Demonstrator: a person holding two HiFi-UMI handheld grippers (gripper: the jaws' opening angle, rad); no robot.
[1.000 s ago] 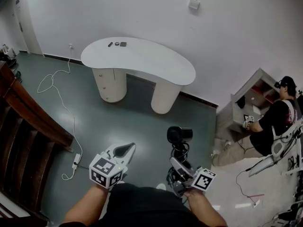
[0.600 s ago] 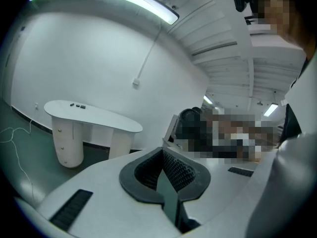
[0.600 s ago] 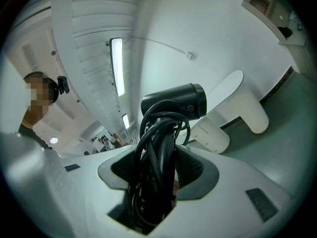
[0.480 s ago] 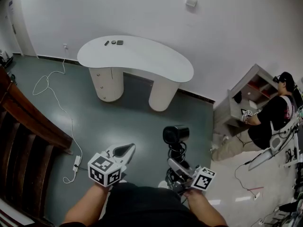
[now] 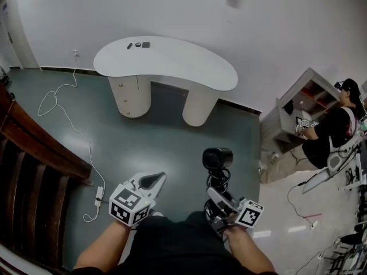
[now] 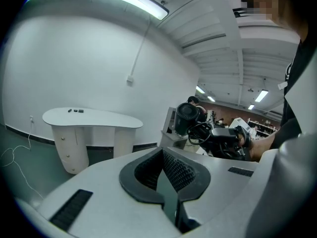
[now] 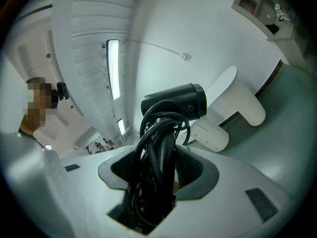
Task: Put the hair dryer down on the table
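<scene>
I see a black hair dryer (image 5: 217,158), a white table (image 5: 183,70) and a dark green floor (image 5: 166,142). The left gripper (image 5: 151,180) and right gripper (image 5: 213,196) are pale grey, with black-and-white square markers.

Head camera stares steeply down from high above the floor (image 5: 172,136), table (image 5: 172,67) far off near the top. Both gripper cameras sit tight behind their jaws, left level, right rolled sideways, each catching that table.

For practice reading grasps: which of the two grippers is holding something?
The right gripper: its jaws are clamped on the black hair dryer, by the handle wrapped in cord. The left gripper has nothing between its jaws.
</scene>
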